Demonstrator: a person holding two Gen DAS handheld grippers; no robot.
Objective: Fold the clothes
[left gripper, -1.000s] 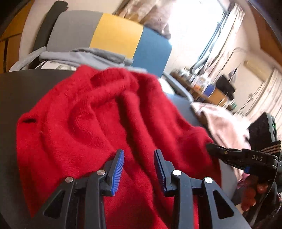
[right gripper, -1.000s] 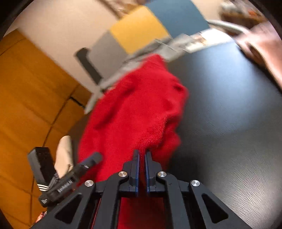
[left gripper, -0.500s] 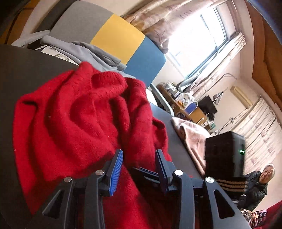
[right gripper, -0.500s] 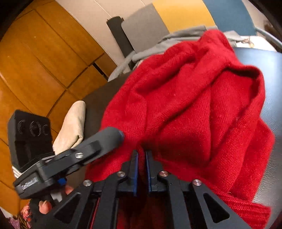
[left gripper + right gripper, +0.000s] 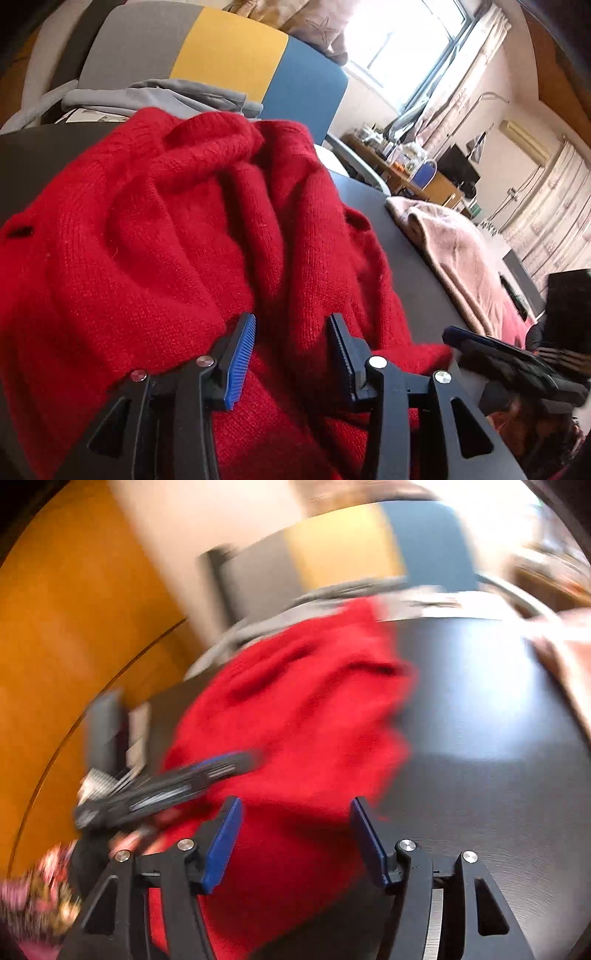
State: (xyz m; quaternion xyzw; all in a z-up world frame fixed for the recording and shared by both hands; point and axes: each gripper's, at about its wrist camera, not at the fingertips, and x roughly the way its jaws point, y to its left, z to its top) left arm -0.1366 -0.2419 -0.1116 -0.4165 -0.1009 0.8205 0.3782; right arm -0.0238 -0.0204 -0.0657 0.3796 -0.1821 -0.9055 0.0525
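Observation:
A red knit sweater [image 5: 177, 236] lies crumpled on the dark table [image 5: 399, 236]; it also shows in the blurred right wrist view [image 5: 303, 731]. My left gripper [image 5: 291, 332] is open, its jaws just above the sweater's near folds, holding nothing. My right gripper [image 5: 295, 819] is open and empty over the sweater's near right edge. The left gripper shows in the right wrist view [image 5: 166, 794] at the left, and the right gripper shows in the left wrist view [image 5: 509, 365] at the lower right.
A pink cloth [image 5: 450, 251] lies on the table's right side. A grey garment [image 5: 159, 96] hangs over a grey, yellow and blue chair [image 5: 229, 55] behind the table. A wooden wall [image 5: 74, 627] stands at the left.
My right gripper has opened and let go of the red sweater, and pulled back to the right. The left gripper stayed open over the sweater.

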